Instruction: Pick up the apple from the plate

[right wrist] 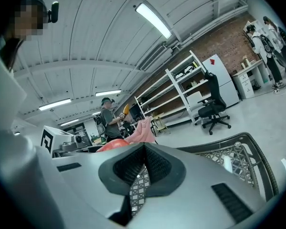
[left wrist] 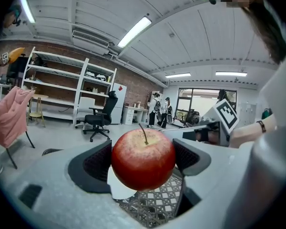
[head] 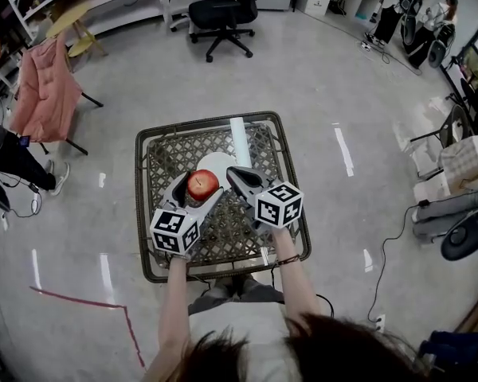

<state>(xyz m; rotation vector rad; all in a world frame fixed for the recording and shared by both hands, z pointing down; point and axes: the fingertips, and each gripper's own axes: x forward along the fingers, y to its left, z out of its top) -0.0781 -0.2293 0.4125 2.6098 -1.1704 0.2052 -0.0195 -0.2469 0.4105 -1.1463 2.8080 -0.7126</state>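
red apple (left wrist: 143, 159) sits square between the jaws of the left gripper (left wrist: 144, 160), dark pads pressed on its two flanks, stem up. so the fruit is not ahead of the tool but inside its grasp, and the coming move looks like a plain rise, straight up.

from the head view the apple (head: 202, 183) lies over the near edge of the white plate (head: 220, 162), on the lattice table (head: 166, 151). left gripper (head: 200, 188) is the one on it. right gripper (head: 238, 176) is just beside, to the apple's right, not touching it as far as i can judge.

right gripper (right wrist: 143, 163): jaws drawn together, nothing between them, only table lattice (right wrist: 238, 151) seen through the slit. a sliver of apple (right wrist: 115, 144) peeks over its left jaw.

hard to make out:
- underside of the apple. a patch of plate (left wrist: 115, 189) shows below it and it looks lifted clear, but i cannot tell for sure.
- pad contact faces, hidden behind the fruit's curve.
- most of the plate, covered by both tools in the head view.
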